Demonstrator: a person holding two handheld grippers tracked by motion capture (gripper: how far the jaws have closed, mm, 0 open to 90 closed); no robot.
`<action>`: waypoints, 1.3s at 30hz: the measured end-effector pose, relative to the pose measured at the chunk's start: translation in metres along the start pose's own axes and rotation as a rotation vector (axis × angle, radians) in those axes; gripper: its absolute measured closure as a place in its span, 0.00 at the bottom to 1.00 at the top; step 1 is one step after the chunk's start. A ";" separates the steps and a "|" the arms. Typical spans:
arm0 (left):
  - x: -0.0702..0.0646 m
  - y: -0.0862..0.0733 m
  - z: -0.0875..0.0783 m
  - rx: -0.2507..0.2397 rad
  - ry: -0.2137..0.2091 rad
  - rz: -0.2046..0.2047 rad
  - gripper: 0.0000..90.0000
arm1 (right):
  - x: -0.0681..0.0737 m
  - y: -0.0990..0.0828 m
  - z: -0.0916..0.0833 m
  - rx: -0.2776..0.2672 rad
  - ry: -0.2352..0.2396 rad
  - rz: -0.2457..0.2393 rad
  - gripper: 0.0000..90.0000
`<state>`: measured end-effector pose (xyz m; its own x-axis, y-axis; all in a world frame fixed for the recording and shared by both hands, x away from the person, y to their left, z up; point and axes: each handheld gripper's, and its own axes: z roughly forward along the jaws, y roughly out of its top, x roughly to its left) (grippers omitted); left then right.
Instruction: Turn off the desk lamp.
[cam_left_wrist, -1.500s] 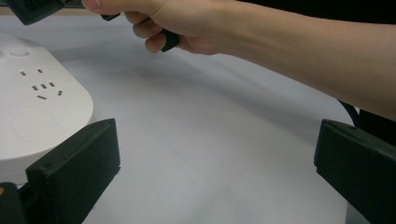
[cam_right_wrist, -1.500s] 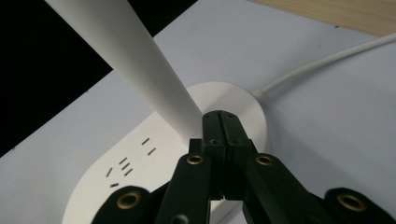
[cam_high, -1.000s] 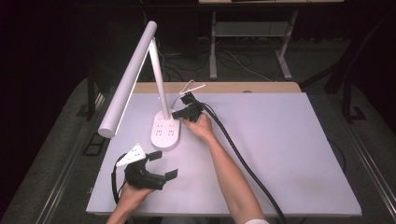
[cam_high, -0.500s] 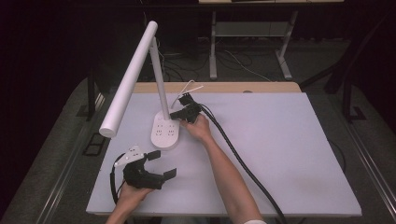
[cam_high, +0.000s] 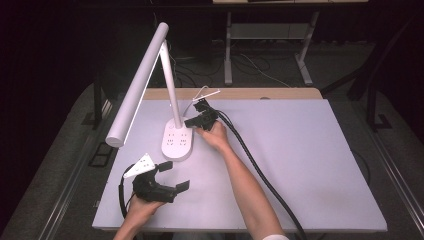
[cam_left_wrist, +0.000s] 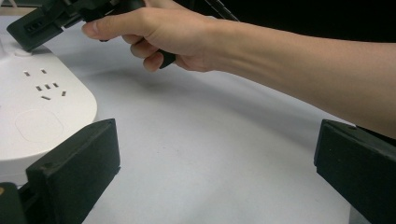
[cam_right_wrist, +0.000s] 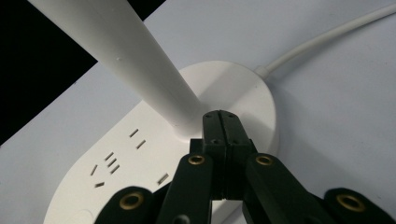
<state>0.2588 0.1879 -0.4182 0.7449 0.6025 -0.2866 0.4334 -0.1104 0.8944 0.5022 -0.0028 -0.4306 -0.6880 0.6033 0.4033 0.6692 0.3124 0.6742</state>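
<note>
A white desk lamp stands at the table's left middle. Its oval base (cam_high: 176, 145) carries socket holes, and a slanted stem (cam_high: 170, 85) holds a long bar head (cam_high: 137, 92). My right gripper (cam_high: 188, 123) is shut with nothing between its jaws. In the right gripper view its tips (cam_right_wrist: 221, 122) rest on the base (cam_right_wrist: 140, 158) right at the foot of the stem (cam_right_wrist: 116, 51). My left gripper (cam_high: 175, 176) sits low near the front left with its jaws wide open and nothing between them (cam_left_wrist: 217, 154). The base's edge (cam_left_wrist: 42, 107) lies beside its left jaw.
The person's right hand (cam_left_wrist: 159, 32) and forearm cross the left gripper view. A thick black cable (cam_high: 255, 165) trails from the right gripper to the front edge. The lamp's white cord (cam_right_wrist: 327, 35) runs off the back of the base. The pale tabletop (cam_high: 310, 150) extends to the right.
</note>
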 end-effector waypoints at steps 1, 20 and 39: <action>0.000 0.000 0.000 0.000 0.000 0.000 0.00 | 0.000 -0.001 0.001 -0.005 -0.004 0.000 1.00; 0.001 0.000 0.000 0.001 0.003 -0.002 0.00 | 0.001 0.000 -0.001 -0.008 -0.032 -0.022 1.00; 0.002 0.000 -0.001 0.000 0.008 -0.004 0.00 | 0.011 0.000 0.004 -0.013 -0.059 -0.045 1.00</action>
<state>0.2595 0.1894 -0.4184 0.7392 0.6093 -0.2870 0.4362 -0.1085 0.8933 0.4953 0.0066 -0.4284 -0.6995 0.6312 0.3351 0.6337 0.3312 0.6991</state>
